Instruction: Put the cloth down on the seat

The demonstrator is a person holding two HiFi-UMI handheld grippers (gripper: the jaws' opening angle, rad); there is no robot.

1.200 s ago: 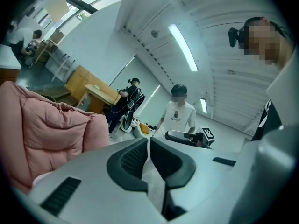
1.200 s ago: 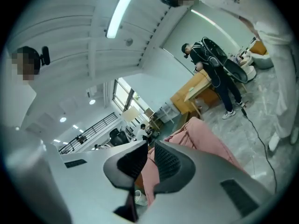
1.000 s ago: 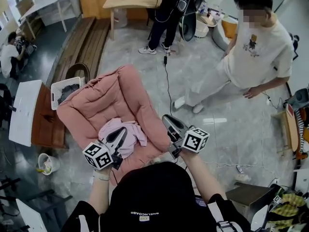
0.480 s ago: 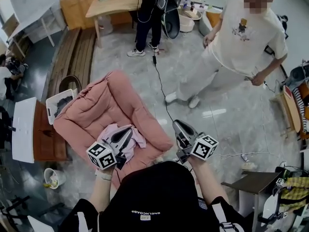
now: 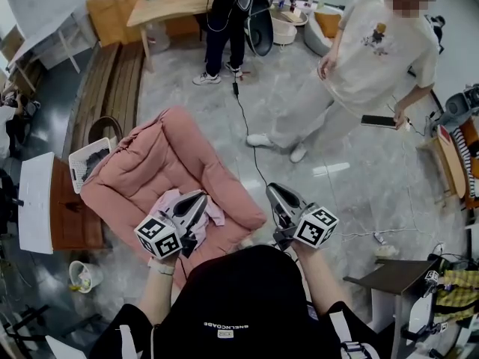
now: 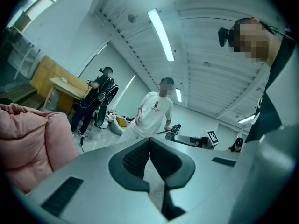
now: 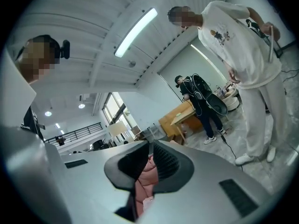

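A pale pink cloth [image 5: 215,214] lies crumpled on the front of the padded pink seat [image 5: 161,167]. My left gripper [image 5: 199,198] hovers over the cloth and hides most of it; its jaws are shut tip to tip and hold nothing. The seat's cushion [image 6: 28,143] fills the left of the left gripper view. My right gripper [image 5: 274,194] is off the seat's right front corner, over the floor, its jaws just closing tip to tip with nothing between them. Behind them in the right gripper view shows the pink seat [image 7: 145,178].
A person in white [image 5: 370,66] stands right of the seat and one in black [image 5: 224,17] farther back. A black cable [image 5: 251,144] runs across the floor. A white basket [image 5: 84,159] stands at the seat's left, with a bench [image 5: 101,96], a bucket [image 5: 81,275] and a stool [image 5: 385,283] around.
The cloth still lies on the seat under the left gripper. Right gripper drifted slightly right, off the seat. The person in white stepped farther back and the head view shifted.
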